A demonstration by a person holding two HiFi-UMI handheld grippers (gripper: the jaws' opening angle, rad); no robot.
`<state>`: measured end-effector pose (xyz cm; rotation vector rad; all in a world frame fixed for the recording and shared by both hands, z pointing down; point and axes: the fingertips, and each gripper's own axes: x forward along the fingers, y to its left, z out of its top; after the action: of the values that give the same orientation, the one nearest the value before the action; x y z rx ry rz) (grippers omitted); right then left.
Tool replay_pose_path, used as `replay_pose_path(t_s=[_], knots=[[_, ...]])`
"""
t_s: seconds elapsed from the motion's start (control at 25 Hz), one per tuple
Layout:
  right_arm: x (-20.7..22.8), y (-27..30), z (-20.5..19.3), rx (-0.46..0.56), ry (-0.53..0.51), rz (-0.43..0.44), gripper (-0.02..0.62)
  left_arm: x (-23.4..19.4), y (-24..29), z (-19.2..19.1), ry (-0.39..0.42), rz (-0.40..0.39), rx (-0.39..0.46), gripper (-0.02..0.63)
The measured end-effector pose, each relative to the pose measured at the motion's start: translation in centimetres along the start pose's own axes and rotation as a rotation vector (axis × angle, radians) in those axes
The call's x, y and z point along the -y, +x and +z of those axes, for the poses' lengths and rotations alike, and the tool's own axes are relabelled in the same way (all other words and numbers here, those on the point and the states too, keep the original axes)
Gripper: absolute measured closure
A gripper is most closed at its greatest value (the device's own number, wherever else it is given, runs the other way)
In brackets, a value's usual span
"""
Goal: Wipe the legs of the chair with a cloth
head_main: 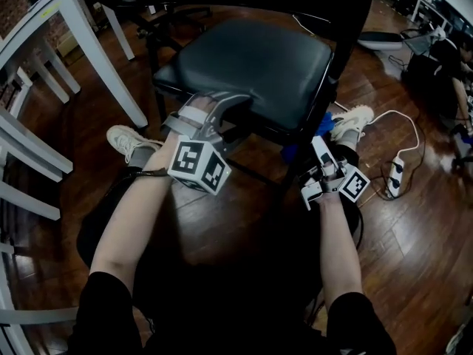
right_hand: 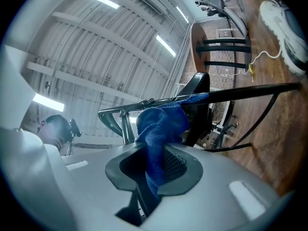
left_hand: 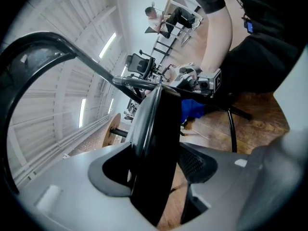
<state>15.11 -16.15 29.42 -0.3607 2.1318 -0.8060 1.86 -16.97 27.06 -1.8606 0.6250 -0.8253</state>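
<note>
Left fingers grip seat edge; right fingers pinch cloth.

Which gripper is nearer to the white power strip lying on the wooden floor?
Right. The right gripper, shut on a blue cloth, is just left of the white power strip; the left gripper, clamped on the edge of the black chair seat, is farther left.

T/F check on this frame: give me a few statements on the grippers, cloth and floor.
1. The left gripper clamps the edge of the chair seat. True.
2. The right gripper is empty. False: it is shut on the blue cloth.
3. The blue cloth lies on top of the seat. False: it is at a black frame bar under the seat.
4. A white power strip lies on the wooden floor. True.
</note>
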Motion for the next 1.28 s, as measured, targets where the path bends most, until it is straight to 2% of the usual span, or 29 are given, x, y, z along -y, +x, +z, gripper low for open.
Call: replay_pose_path(t_s=[0.04,0.12,0.24,0.32,0.4,0.48,0.52,0.56,0.6,0.64,0.68,0.8,0.88,0.96,1.08,1.16,1.28], knots=[[0.0,0.0,0.0,-0.003,0.003,0.002,0.52,0.0,-0.3,0.1,-0.036,0.002,-0.024,0.314],[-0.2,-0.1,0.0,-0.004,0.002,0.004,0.52,-0.2,-1.3,0.2,-0.174,0.034,-0.066,0.313],[-0.3,0.0,-0.1,-0.008,0.004,0.006,0.522,-0.4,-4.0,-0.1,-0.516,0.148,-0.075,0.311],[-0.3,0.1,-0.1,-0.015,0.01,0.013,0.522,0.9,-6.0,-1.6,-0.839,0.194,-0.097,0.311],[-0.2,0.1,-0.1,-0.016,0.012,0.019,0.522,3.9,-7.3,-4.1,-1.258,0.202,-0.139,0.311],[-0.2,0.1,0.1,-0.015,0.01,0.019,0.522,8.5,-7.1,-6.6,-1.693,0.189,-0.177,0.311],[-0.2,0.1,0.1,-0.013,0.01,0.019,0.522,11.0,-6.5,-7.9,-1.884,0.182,-0.196,0.311],[-0.2,0.1,0.1,-0.012,0.011,0.018,0.522,13.2,-5.7,-9.2,-2.042,0.185,-0.211,0.311],[-0.2,0.1,0.1,-0.01,0.013,0.016,0.522,14.8,-5.0,-10.6,-2.158,0.21,-0.22,0.311],[-0.2,0.0,0.1,-0.009,0.015,0.014,0.522,15.7,-4.4,-12.2,-2.228,0.259,-0.227,0.311],[-0.1,-0.1,0.0,-0.007,0.018,0.011,0.522,16.1,-4.1,-14.1,-2.262,0.323,-0.237,0.311],[-0.1,-0.4,0.0,-0.003,0.02,0.003,0.522,15.6,-4.3,-20.4,-2.293,0.497,-0.285,0.311],[-0.1,-0.6,0.1,-0.003,0.017,-0.001,0.522,14.7,-5.3,-24.6,-2.301,0.563,-0.319,0.311],[0.0,-0.7,0.3,-0.01,0.018,0.003,0.522,14.5,-5.5,-27.6,-2.346,0.553,-0.335,0.316],[0.0,-0.8,0.4,-0.019,0.027,0.011,0.52,15.2,-4.6,-29.5,-2.468,0.51,-0.301,0.335],[0.0,-0.8,0.4,-0.015,0.03,0.009,0.521,15.2,-4.5,-30.7,-2.457,0.542,-0.288,0.498],[0.1,-1.1,0.3,-0.01,0.029,0.002,0.522,15.0,-4.2,-31.7,-2.449,0.521,-0.259,0.502]])
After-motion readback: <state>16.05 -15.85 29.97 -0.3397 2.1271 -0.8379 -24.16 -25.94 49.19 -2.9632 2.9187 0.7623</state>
